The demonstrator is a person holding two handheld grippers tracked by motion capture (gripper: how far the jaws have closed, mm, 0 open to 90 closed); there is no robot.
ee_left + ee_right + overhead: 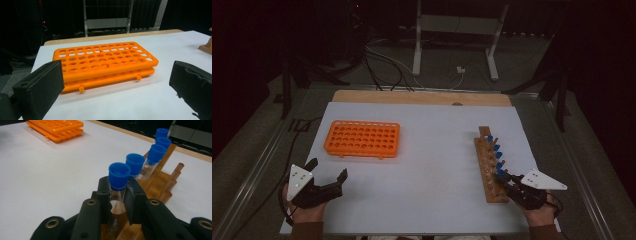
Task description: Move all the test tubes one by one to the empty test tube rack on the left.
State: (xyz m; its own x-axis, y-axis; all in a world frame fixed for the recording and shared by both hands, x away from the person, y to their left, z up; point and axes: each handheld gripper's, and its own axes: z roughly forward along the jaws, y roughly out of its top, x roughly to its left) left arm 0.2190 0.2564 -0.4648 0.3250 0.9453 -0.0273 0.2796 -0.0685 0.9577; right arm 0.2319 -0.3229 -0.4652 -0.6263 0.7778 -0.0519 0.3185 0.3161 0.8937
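The right gripper (pixel 117 195) sat nearest the lens in its own view, its two black jaws clamped on the clear glass of a tube (pixel 117 192) just under its blue cap (pixel 119 175). The tube stood upright in the wooden rack (pixel 155 182), the nearest in a row of blue-capped tubes; bare wooden pegs (pixel 172 182) stood on the rack's far side.

From the high view, that rack (pixel 490 162) lay at the right of the white table (pixel 427 165), running away from the person, and the right gripper (pixel 507 178) met it near its close end. The left gripper (pixel 328 170) hovered at the table's near left corner, jaws wide apart with nothing between them. Ahead of it, well apart, lay the orange rack (pixel 105 62), flat on the white surface, its holes empty. The two racks were well apart.
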